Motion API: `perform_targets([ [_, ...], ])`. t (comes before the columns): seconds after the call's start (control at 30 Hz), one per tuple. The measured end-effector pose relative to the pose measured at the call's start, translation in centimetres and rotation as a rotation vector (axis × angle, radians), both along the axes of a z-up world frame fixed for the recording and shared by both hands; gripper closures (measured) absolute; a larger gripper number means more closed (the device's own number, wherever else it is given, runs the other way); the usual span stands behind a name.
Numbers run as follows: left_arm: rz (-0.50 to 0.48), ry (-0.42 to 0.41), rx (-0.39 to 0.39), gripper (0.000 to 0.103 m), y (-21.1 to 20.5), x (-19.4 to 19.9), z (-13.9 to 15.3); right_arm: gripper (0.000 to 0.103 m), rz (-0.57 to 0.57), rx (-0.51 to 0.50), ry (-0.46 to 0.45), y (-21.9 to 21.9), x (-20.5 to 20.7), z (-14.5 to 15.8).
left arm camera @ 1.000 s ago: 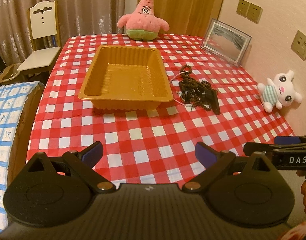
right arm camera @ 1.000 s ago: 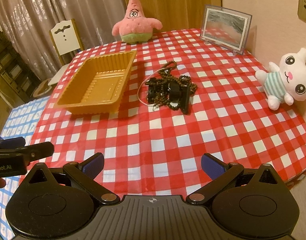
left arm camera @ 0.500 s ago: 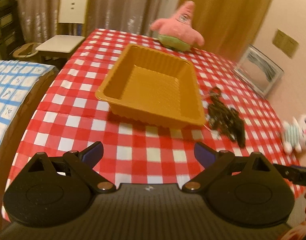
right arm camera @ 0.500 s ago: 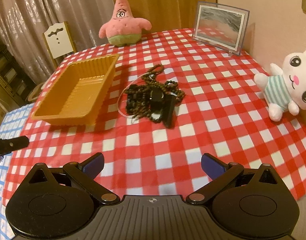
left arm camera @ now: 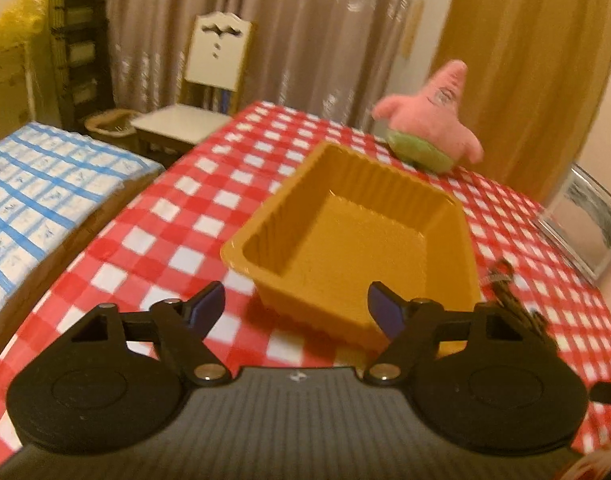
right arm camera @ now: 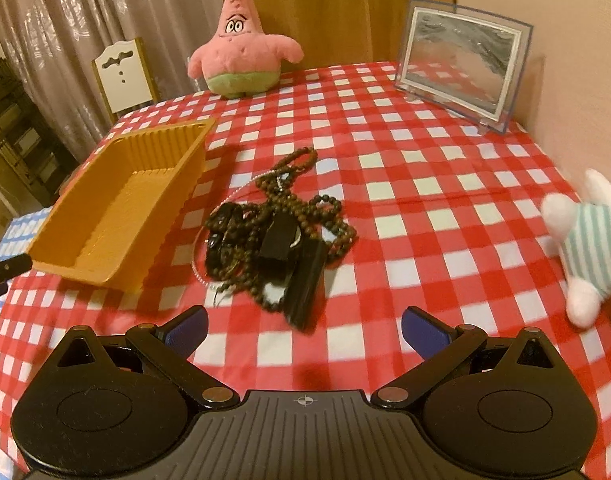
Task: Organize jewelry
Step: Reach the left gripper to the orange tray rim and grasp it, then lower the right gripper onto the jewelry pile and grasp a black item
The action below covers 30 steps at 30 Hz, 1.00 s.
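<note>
An empty orange plastic tray [left arm camera: 389,192] sits on the red-checked tablecloth [left arm camera: 193,216], also seen in the right wrist view [right arm camera: 117,204]. A tangled pile of dark bead strands, a thin chain and black pieces [right arm camera: 273,232] lies right of the tray; only its edge [left arm camera: 509,300] shows in the left wrist view. My left gripper [left arm camera: 297,308] hovers low at the tray's near corner. Its jaws are closing, and the corner lies between them in the picture without the pads pressing it. My right gripper [right arm camera: 305,330] stands open just short of the pile, with nothing between its fingers.
A pink starfish plush [right arm camera: 241,48] stands at the table's far edge, a framed picture [right arm camera: 461,60] leans at the back right, and a white bunny plush [right arm camera: 585,252] sits at the right edge. A white chair [left arm camera: 209,80] and a blue-checked surface [left arm camera: 37,192] lie left of the table.
Both grippers have come forward and lower over the table. The left one has swung and rolled toward the tray, and its jaws have narrowed. The right one has neared the jewelry pile.
</note>
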State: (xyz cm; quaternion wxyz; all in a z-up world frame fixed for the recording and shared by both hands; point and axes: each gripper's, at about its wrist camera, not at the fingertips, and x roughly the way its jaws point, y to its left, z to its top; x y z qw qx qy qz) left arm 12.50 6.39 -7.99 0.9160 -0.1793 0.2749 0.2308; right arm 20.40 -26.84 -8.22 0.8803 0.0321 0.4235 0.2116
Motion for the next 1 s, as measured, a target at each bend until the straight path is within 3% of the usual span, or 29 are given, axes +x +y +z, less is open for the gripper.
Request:
perform_targets([
  [0.17,0.077,-0.020,-0.026,0.040,1.6,1.6,-1.6,0.000,0.021,-0.011,0.011,0.2,1.8,-0.9],
  [0.4,0.112,-0.021,-0.032,0.062,2.8,3.2,-3.8,0.000,0.009,-0.011,0.048,0.9,2.9,-2.2],
  [0.7,0.089,-0.025,-0.005,0.065,4.4,4.9,-4.7,0.000,-0.054,-0.045,0.081,2.5,3.8,-3.2],
  [0.87,0.047,-0.030,-0.109,0.067,6.4,5.7,-5.7,0.000,-0.077,-0.058,0.093,3.7,3.8,-3.5],
  [0.93,0.048,-0.033,-0.094,0.068,6.8,5.9,-5.9,0.000,-0.080,-0.067,0.095,4.2,3.5,-3.6],
  [0.97,0.041,-0.036,-0.091,0.070,7.0,5.9,-5.9,0.000,-0.081,-0.072,0.096,4.3,3.4,-3.7],
  [1.0,0.030,-0.045,-0.093,0.081,7.2,5.8,-5.9,0.000,-0.083,-0.080,0.098,4.5,3.3,-3.8],
])
